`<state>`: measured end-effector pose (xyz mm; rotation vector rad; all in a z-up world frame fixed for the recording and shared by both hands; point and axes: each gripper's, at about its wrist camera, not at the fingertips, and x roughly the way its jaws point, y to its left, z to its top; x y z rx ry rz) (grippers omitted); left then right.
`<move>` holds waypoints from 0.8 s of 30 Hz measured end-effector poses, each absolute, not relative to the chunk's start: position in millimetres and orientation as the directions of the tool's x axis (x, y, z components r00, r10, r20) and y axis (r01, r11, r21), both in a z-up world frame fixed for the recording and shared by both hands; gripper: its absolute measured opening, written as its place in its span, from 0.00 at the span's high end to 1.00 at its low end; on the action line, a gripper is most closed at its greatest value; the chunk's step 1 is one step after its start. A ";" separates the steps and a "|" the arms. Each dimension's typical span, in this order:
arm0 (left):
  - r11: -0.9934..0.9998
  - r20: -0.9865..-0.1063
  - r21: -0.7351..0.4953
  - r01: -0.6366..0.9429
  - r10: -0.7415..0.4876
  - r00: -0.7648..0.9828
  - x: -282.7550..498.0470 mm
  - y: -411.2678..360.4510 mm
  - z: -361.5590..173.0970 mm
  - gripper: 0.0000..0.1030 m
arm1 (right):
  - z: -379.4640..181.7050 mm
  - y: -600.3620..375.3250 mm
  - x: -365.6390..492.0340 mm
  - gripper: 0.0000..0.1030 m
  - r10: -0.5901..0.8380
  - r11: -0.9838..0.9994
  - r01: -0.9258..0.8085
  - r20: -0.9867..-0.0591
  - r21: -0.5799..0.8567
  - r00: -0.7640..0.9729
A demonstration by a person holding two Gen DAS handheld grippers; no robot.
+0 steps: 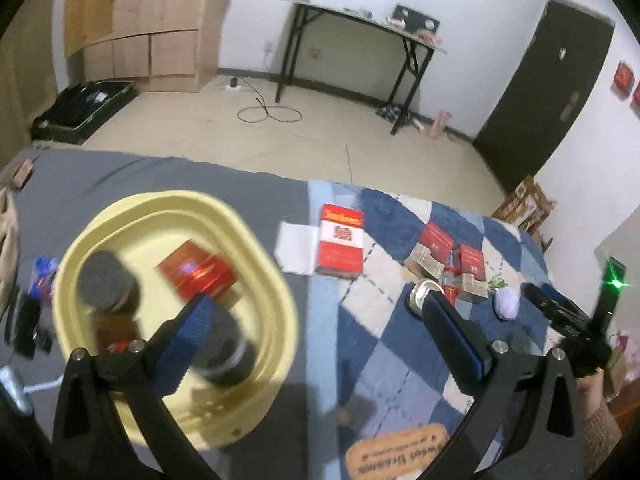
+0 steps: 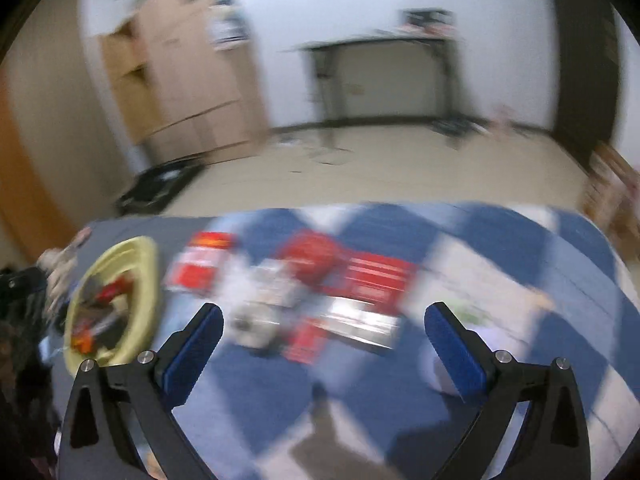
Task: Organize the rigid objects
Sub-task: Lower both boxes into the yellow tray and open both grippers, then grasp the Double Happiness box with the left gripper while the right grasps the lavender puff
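A yellow basin [image 1: 272, 280] sits on the grey sheet at the left; it holds a red box [image 1: 196, 274] and dark jars [image 1: 108, 282]. My left gripper [image 1: 320, 320] is open and empty, its left finger over the basin. A red and white box [image 1: 340, 242], more red boxes [image 1: 454, 256] and a silver can [image 1: 420, 294] lie on the blue checked blanket. My right gripper [image 2: 324, 322] is open and empty above the blurred red boxes [image 2: 352, 276]; the basin [image 2: 136, 268] is to its left. The right gripper also shows in the left wrist view [image 1: 560, 312].
A white paper [image 1: 296, 246] lies beside the red and white box, and a lilac ball [image 1: 507, 304] near the can. A brown label patch [image 1: 396, 454] is at the blanket's near edge. A black folding table [image 1: 360, 40], wooden cabinet [image 1: 160, 20] and dark door [image 1: 548, 76] stand beyond the bed.
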<state>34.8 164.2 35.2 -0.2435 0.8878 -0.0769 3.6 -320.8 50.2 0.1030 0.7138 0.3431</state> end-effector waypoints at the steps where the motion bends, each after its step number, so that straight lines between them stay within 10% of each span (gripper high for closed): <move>1: 0.975 -0.774 -0.221 -0.030 -0.157 0.614 44.3 157.0 29.9 0.00 | 43.7 -342.9 4.3 0.00 0.303 0.953 -0.209 -0.636 0.221 0.710; 17: 1.000 -0.859 -0.015 0.017 -0.022 0.511 175.8 82.9 -71.0 0.01 | -26.6 -388.1 44.1 0.00 0.257 0.958 -0.088 -0.680 0.273 0.687; 22: 0.999 -0.860 -0.015 0.033 -0.030 0.510 179.7 73.9 -84.4 0.45 | -26.3 -375.3 47.7 0.11 0.177 0.983 -0.093 -0.681 0.158 0.711; 24: 1.000 -0.848 -0.005 0.028 -0.019 0.529 174.5 71.6 -83.6 0.45 | -26.7 -373.2 45.0 0.30 0.149 0.988 -0.085 -0.674 0.127 0.724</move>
